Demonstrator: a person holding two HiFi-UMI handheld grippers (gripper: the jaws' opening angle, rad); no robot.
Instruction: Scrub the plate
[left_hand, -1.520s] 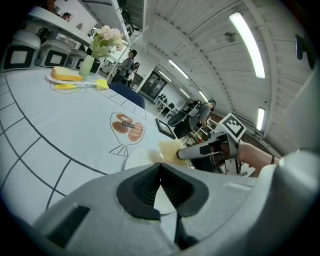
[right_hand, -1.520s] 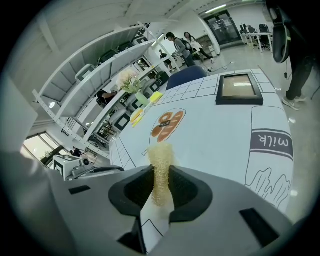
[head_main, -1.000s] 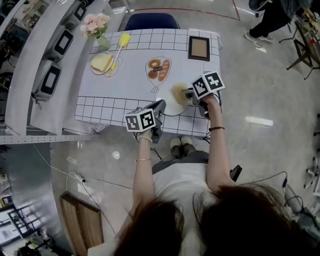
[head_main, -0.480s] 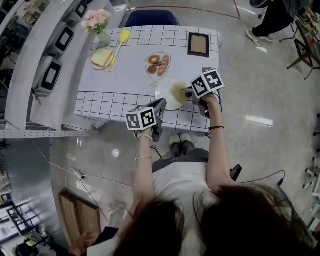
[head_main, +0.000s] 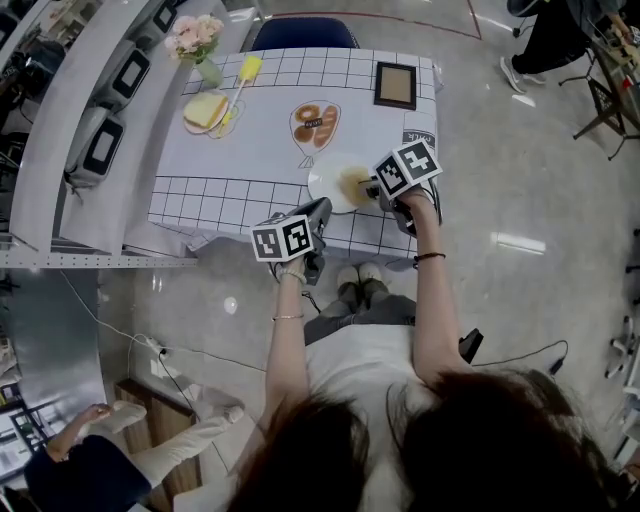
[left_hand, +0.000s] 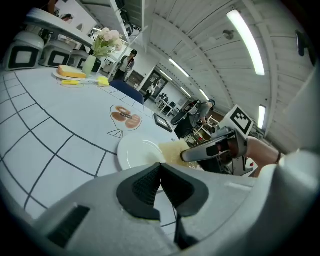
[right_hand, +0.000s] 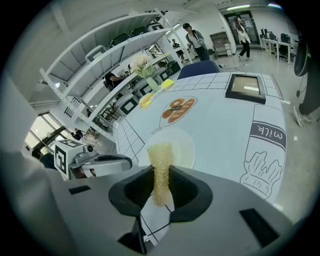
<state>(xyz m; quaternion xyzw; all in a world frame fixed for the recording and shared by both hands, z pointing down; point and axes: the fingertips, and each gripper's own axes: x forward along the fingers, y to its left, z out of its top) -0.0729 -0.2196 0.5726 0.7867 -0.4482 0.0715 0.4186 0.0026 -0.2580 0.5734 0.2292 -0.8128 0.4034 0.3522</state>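
Now right gripper (head_main: 373, 188) nudged left, fingers clamping sponge (head_main: 355, 183) on plate (head_main: 325, 186), left gripper (head_main: 321, 209) unmoved, fingers pressed together

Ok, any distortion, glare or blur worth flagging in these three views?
Head view: sharp, with glare on the floor. Left gripper view: heavy fisheye curves the tablecloth grid; ceiling lights blow out. Right gripper view: same fisheye, dark corners, sponge in focus.

Glossy grey floor (head_main: 520, 150), white shelving (head_main: 52, 145), blue chair (head_main: 303, 34)
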